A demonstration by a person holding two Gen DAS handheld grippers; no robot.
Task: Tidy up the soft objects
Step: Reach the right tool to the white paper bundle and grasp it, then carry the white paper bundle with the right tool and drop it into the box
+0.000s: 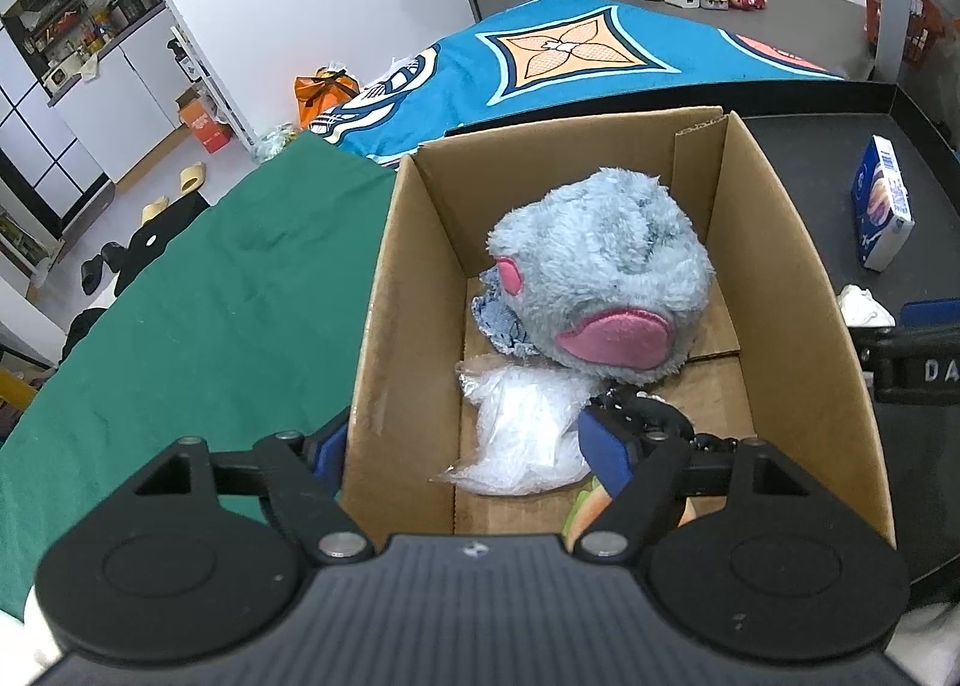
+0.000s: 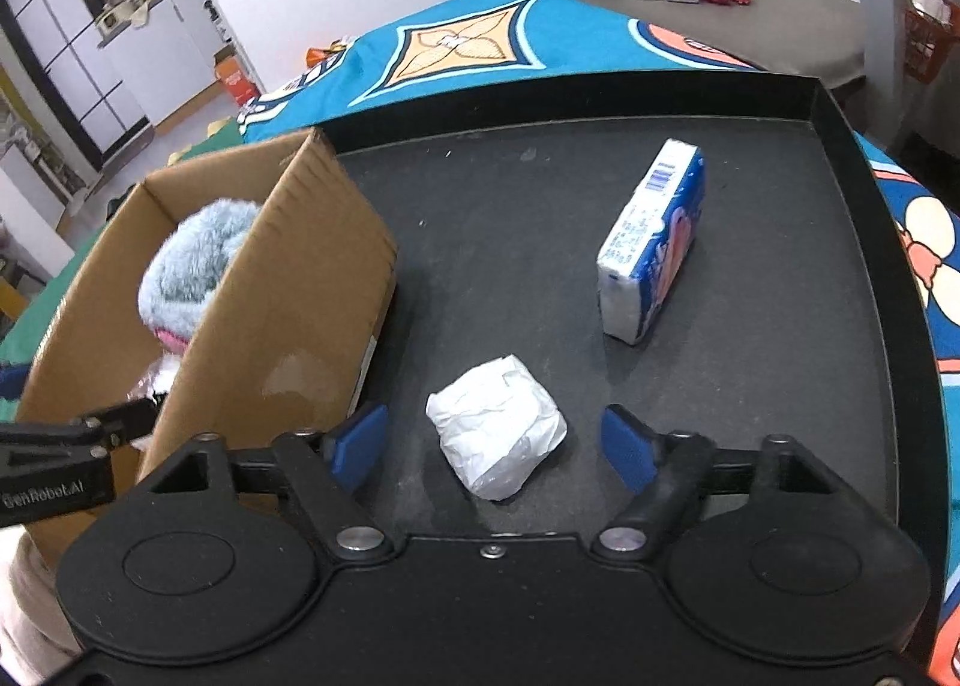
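With the right gripper [image 2: 495, 449] held open astride the white wrapped bundle [image 2: 497, 426], just beside the cardboard box [image 2: 288, 290], and the left gripper [image 1: 474, 452] spread empty across that box's near wall, the bundle could be pushed away if the pads closed off-centre.

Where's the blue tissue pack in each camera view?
Left wrist: tissue pack at the right edge, standing on the black tray beyond the box.
Right wrist: tissue pack right of centre on the tray.
Shared landmark: cardboard box holding the grey plush.
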